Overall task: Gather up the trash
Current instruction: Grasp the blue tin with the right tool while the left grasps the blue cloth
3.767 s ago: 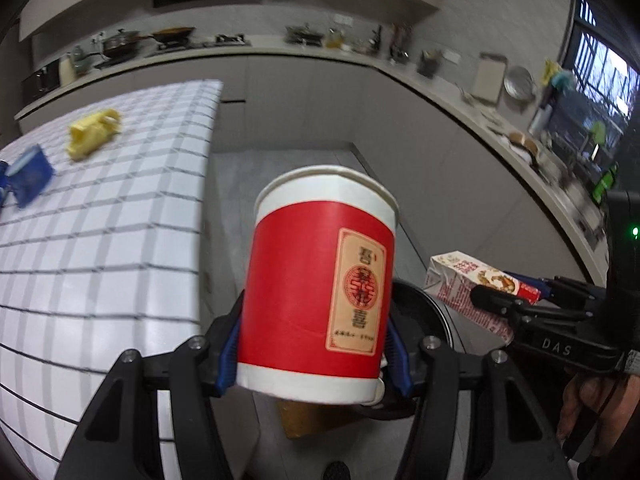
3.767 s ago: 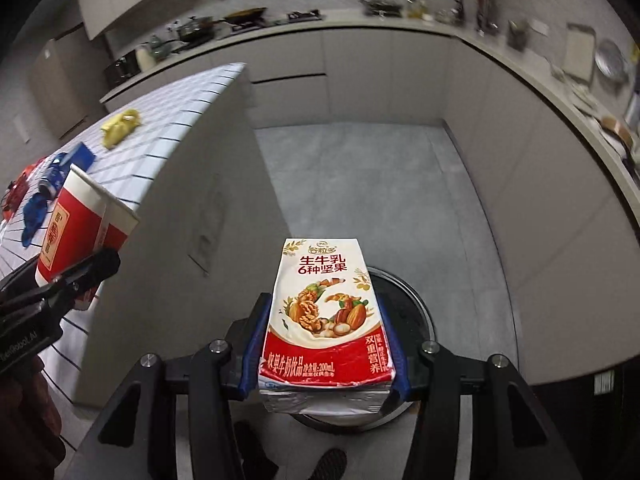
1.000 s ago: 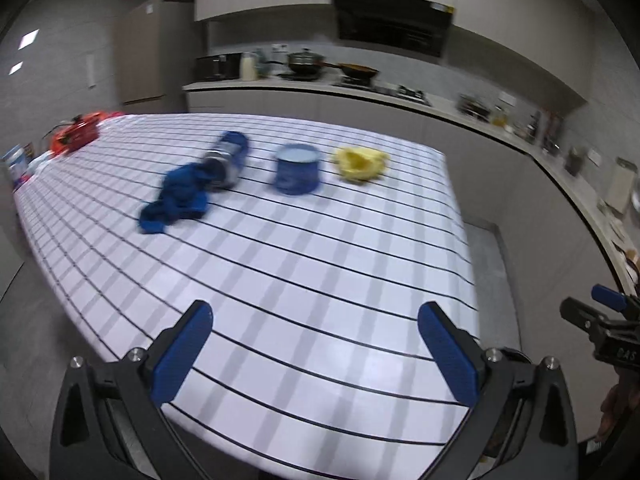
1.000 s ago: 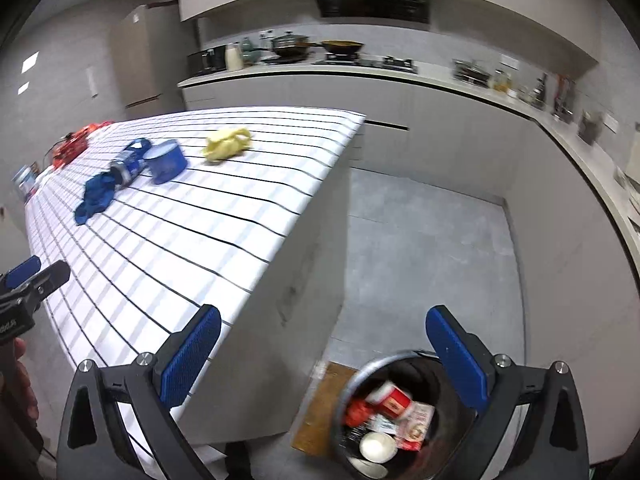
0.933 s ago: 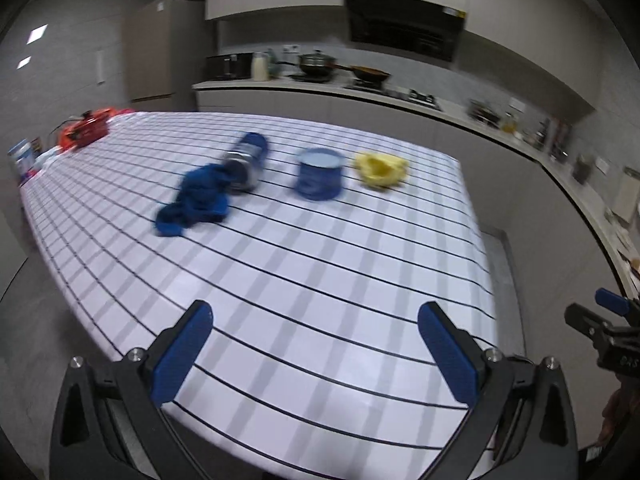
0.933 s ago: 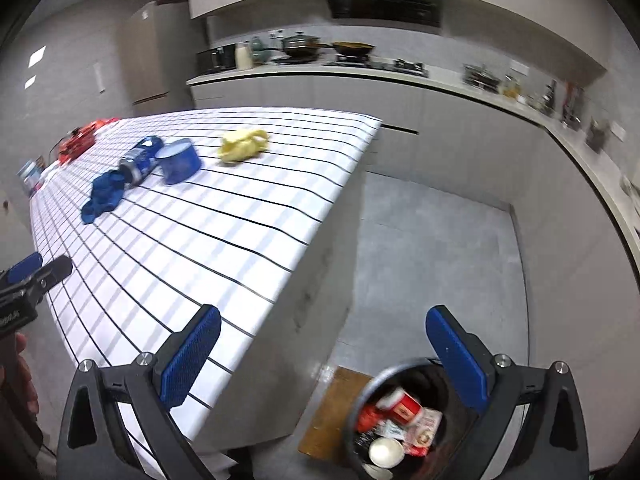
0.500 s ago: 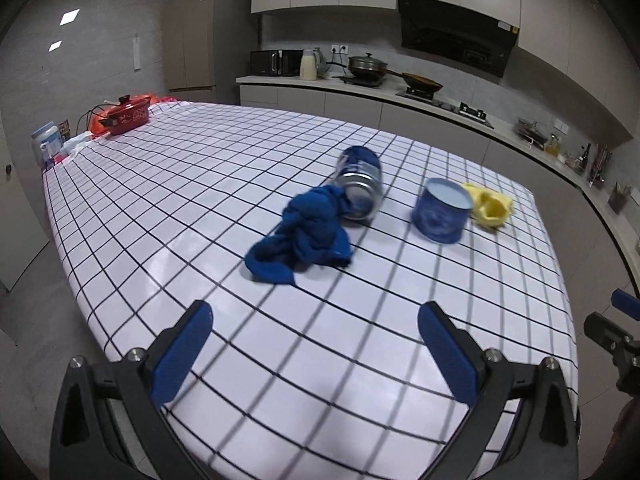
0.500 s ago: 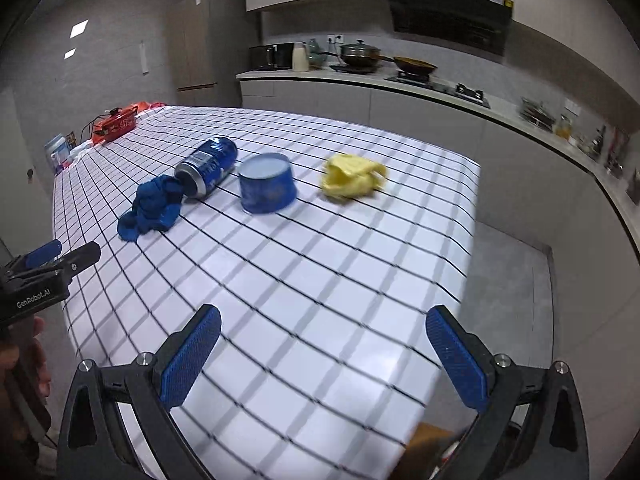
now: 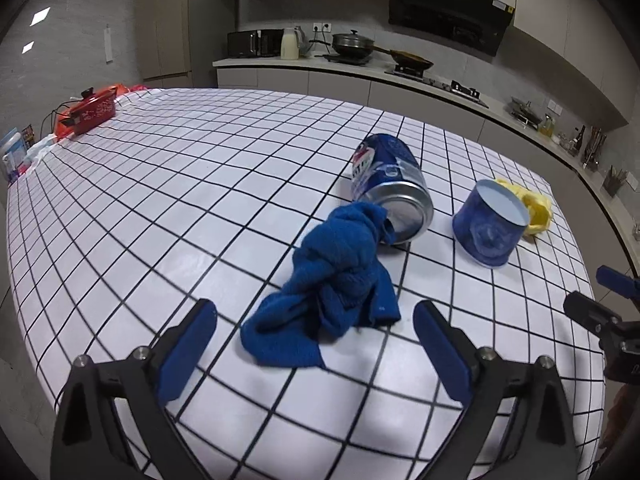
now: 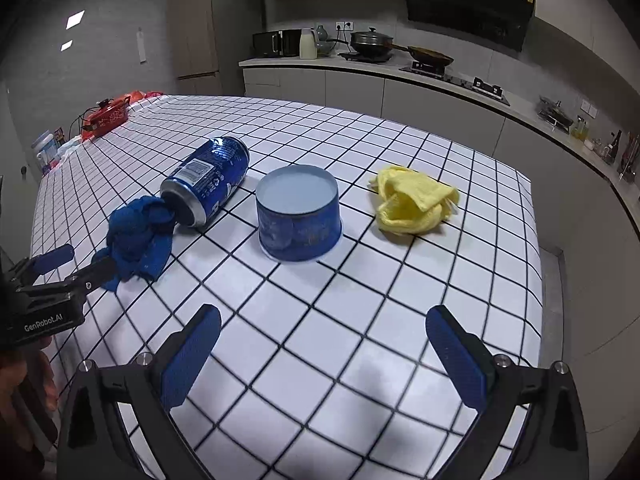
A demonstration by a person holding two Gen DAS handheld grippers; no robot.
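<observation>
Overhead, I had both tools spread wide with nothing between their pads. My left gripper [image 9: 316, 344] hung above the near edge of the crumpled blue cloth [image 9: 332, 284], which touched the mouth of the blue can [image 9: 390, 190] lying on its side on the checked table [image 9: 160, 184]. My right gripper [image 10: 320, 354] faced the upside-down blue cup [image 10: 298, 216], which stood between the can and the yellow cloth [image 10: 412, 200], apart from both.

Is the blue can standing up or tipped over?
Tipped over: the blue can lies on its side on the table, one end touching the blue cloth.
</observation>
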